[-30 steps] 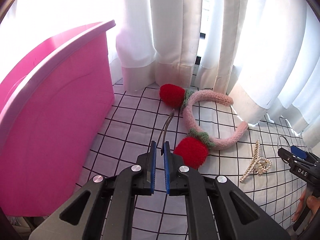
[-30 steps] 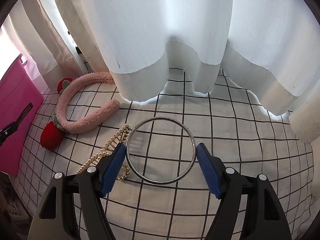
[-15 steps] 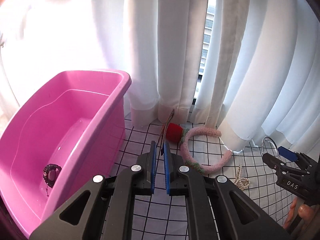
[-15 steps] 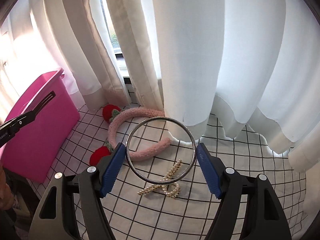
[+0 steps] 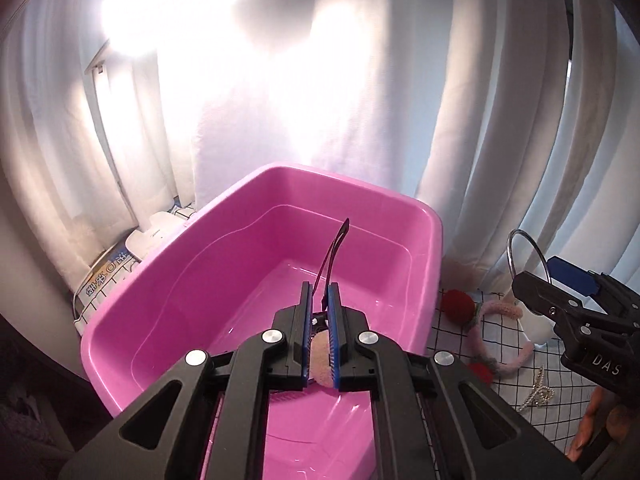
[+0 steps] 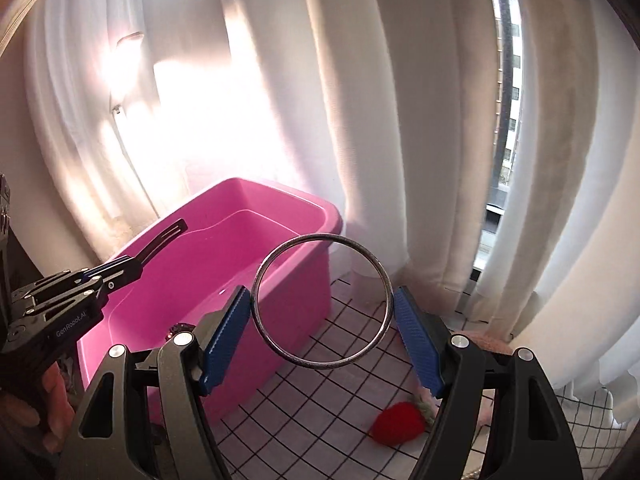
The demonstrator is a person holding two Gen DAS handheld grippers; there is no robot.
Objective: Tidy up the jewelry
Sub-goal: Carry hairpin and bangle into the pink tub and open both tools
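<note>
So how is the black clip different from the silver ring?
The black clip is long, thin and dark; the silver ring is a round, shiny hoop. The clip is pinched in the shut left tool above the pink tub; the ring is gripped across its width by the wide-set right tool, beside the tub. Both are held up in the air.

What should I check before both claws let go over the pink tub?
1. Left claw clamped on the thin dark hair clip: ok.
2. Hair clip above the inside of the pink plastic tub: ok.
3. Right claw gripping the silver metal bangle across its width: ok.
4. Bangle above the tub: not ok in the right wrist view, where it hangs at the tub's near corner, partly over the checked cloth.
5. Tub floor free where the pieces will land: cannot tell; a small dark item already lies inside.
</note>
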